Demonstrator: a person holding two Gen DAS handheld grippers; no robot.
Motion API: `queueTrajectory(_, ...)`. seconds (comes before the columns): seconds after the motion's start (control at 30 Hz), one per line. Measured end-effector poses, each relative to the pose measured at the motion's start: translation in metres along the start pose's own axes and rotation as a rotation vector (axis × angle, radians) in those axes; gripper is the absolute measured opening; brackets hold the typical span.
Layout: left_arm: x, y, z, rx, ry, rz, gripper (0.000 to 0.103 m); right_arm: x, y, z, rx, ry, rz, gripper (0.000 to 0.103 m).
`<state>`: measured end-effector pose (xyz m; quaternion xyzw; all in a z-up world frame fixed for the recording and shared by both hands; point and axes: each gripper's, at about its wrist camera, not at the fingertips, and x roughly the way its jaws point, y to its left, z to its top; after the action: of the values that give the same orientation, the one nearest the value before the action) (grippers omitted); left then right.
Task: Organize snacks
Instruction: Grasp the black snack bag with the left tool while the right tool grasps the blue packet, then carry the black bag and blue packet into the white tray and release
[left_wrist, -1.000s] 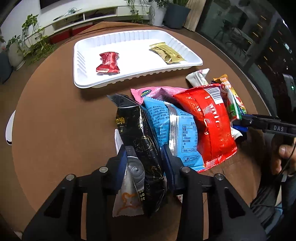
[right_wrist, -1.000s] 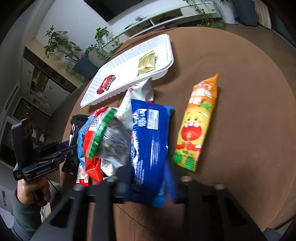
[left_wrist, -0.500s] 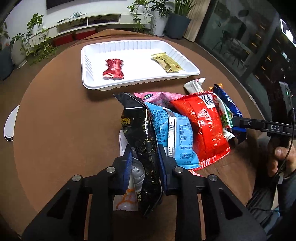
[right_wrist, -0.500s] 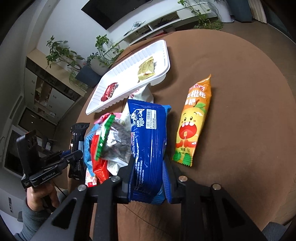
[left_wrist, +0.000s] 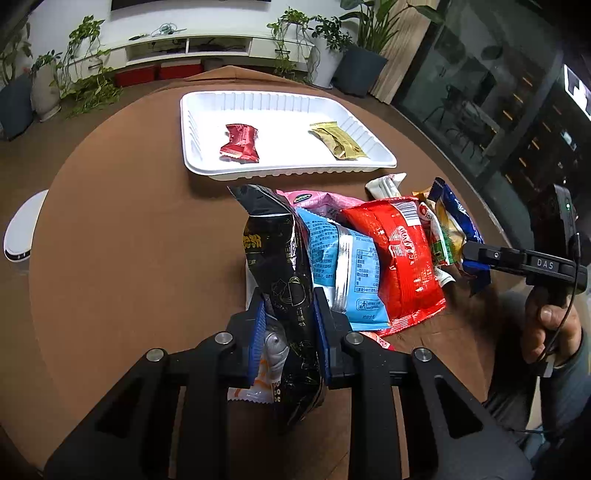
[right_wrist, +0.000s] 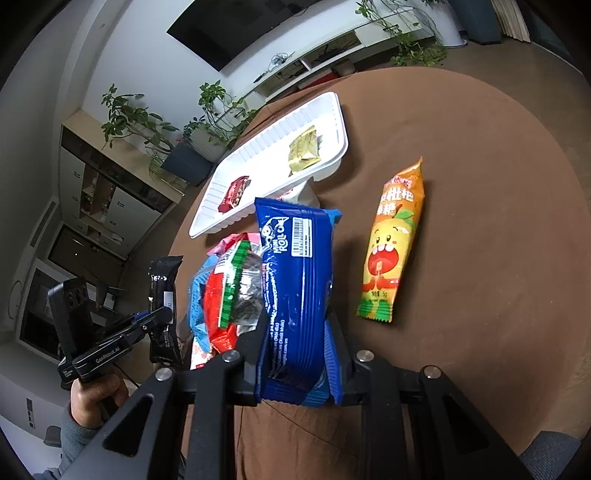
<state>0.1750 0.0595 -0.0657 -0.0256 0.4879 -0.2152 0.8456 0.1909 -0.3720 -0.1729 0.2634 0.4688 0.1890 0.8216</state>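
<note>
Left gripper (left_wrist: 289, 334) just squeezed tighter onto black bag (left_wrist: 282, 266), right gripper (right_wrist: 297, 356) pinching blue pack (right_wrist: 297, 280); slick foil could slip mid-lift.

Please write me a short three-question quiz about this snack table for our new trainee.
1. True or false: the white tray holds three snacks.
2. What does the left gripper hold: A) black packet, B) orange packet, C) nothing?
3. Which packet is the right gripper shut on?

Key: 1. False; only a red sweet and a gold sweet. 2. A. 3. The blue packet.
</note>
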Motion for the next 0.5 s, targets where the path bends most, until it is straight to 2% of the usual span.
queueTrajectory(0.33,-0.021,0.016,0.004,-0.08,-0.059,-0.06,0.022,-0.01,-0.003,0.005,0.042,-0.019,0.064,0.028)
queueTrajectory(0.5,-0.033,0.033,0.015,-0.128,-0.098,-0.086,0.022,-0.02,-0.01,0.018,0.07,-0.044,0.083,0.028)
